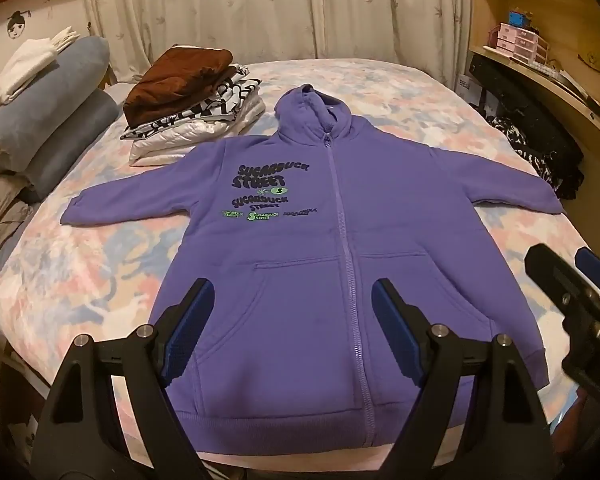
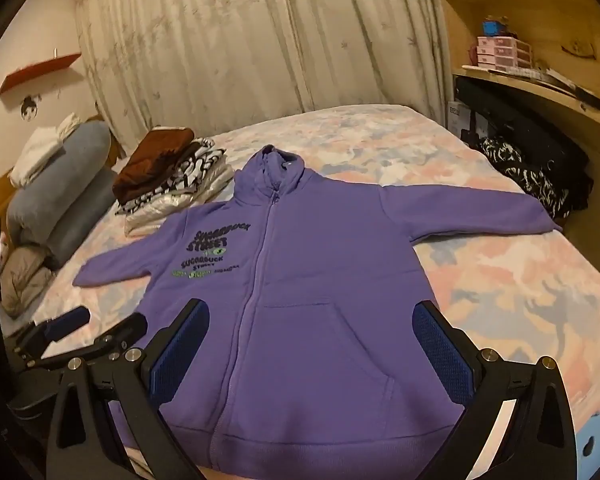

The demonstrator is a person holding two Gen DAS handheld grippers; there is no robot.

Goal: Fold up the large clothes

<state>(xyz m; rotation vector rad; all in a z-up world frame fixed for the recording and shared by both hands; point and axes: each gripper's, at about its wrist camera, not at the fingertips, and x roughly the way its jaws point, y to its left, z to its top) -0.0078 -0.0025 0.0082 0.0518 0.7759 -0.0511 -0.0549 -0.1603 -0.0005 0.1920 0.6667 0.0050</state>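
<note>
A purple zip hoodie (image 1: 300, 248) with dark "Sugarduck Street" print lies flat and front up on the bed, both sleeves spread sideways, hood pointing away; it also shows in the right wrist view (image 2: 300, 280). My left gripper (image 1: 294, 292) is open and empty, hovering above the hoodie's hem and left pocket. My right gripper (image 2: 314, 316) is open and empty above the right pocket. The right gripper shows at the right edge of the left wrist view (image 1: 572, 276), and the left gripper shows at lower left of the right wrist view (image 2: 100, 326).
A stack of folded clothes (image 1: 192, 100) with a brown garment on top sits at the bed's far left. Rolled blue bedding (image 1: 48, 120) lies at the left. Dark patterned clothes (image 1: 540, 148) lie at the bed's right edge beside wooden shelves (image 1: 540, 40). The floral bedsheet (image 1: 100, 272) surrounds the hoodie.
</note>
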